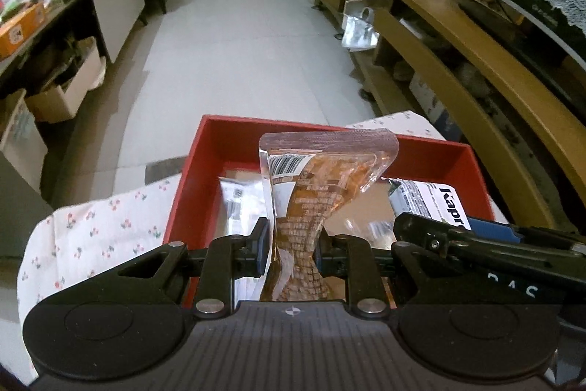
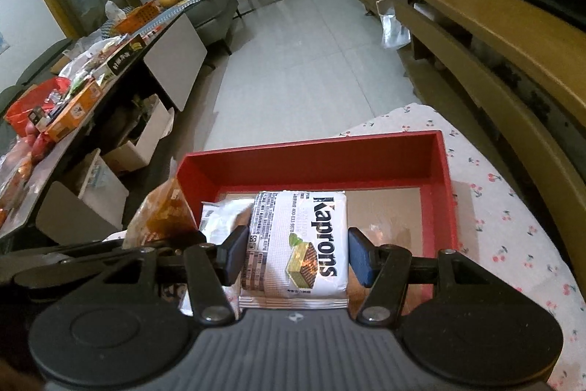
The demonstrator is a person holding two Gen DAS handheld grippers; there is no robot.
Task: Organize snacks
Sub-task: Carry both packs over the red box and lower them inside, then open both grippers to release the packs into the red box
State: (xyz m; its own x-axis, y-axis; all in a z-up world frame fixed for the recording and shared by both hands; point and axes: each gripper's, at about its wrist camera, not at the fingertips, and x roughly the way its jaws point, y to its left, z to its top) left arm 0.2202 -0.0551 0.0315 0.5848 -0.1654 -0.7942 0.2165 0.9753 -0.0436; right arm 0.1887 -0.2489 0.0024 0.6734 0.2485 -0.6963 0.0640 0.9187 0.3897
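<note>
dim indoor light with a cool greenish cast. the pale glossy tiled floor [image 1: 238,35] shows soft sheen. both fisheye views bow straight lines and darken at the corners. the crinkled clear-topped orange snack bag [image 1: 311,171] catches glare; the foreground looks slightly motion-blurred.

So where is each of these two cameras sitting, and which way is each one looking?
Left wrist: rides on the left tongs, looking forward and down at the clear wafer packet they pinch, over the red box.
Right wrist: rides on the right tongs, looking down at the white Kaprons packet between them.
Shared: the red box, both packets, the cherry-print cloth, the room.
</note>
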